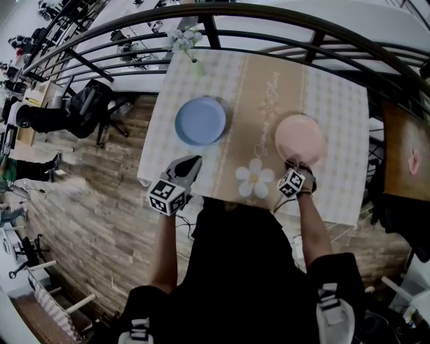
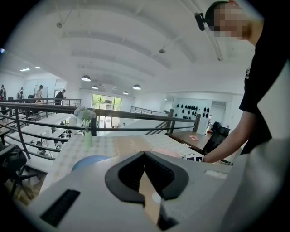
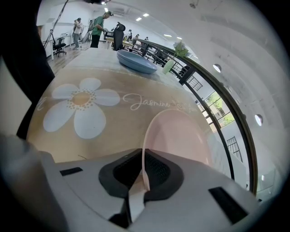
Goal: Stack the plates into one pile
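Observation:
A blue plate (image 1: 200,121) lies on the left half of the cloth-covered table (image 1: 336,101), and a pink plate (image 1: 300,138) lies on the right half. My right gripper (image 1: 295,164) is at the pink plate's near rim. In the right gripper view it (image 3: 144,156) is shut on the thin rim of the pink plate (image 3: 176,136), with the blue plate (image 3: 136,61) far off behind. My left gripper (image 1: 191,163) hovers at the table's near edge, short of the blue plate. In its own view the left gripper (image 2: 145,153) is shut on nothing, with the blue plate (image 2: 88,162) ahead.
A small vase of flowers (image 1: 191,50) stands at the table's far edge, by a dark metal railing (image 1: 282,17). A printed daisy (image 1: 254,178) marks the cloth between the grippers. A wooden table (image 1: 403,151) stands to the right, and a chair (image 1: 91,101) to the left.

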`<state>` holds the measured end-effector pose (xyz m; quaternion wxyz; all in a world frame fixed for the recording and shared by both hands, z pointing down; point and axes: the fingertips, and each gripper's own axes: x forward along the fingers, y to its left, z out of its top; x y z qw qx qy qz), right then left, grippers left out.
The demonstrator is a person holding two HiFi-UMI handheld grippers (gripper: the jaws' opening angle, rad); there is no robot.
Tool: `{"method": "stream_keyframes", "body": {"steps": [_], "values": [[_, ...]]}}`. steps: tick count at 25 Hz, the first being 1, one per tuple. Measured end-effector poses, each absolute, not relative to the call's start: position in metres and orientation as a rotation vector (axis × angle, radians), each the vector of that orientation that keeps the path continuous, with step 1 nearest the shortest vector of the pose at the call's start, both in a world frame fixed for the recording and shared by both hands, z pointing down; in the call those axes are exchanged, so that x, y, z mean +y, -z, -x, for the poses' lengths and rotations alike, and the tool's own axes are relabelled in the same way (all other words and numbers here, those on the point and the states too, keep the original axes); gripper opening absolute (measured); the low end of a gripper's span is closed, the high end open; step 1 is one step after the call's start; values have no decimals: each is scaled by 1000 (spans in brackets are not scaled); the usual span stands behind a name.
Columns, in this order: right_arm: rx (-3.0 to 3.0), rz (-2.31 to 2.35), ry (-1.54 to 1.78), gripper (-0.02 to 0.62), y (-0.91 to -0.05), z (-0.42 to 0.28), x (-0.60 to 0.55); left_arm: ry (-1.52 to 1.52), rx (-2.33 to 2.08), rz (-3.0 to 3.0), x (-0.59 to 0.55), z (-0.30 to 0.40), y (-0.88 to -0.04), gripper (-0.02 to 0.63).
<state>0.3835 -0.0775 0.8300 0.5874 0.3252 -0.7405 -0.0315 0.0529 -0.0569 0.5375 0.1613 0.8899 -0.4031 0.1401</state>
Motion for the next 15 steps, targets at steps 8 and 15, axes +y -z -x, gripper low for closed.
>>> {"method": "stream_keyframes", "body": {"steps": [8, 15], "values": [[-1709, -785, 84, 9, -829, -388, -79, -378, -1179, -2532, -55, -45, -536, 2], [-1696, -792, 108, 11, -827, -390, -83, -367, -1187, -2521, -53, -41, -541, 2]]}}
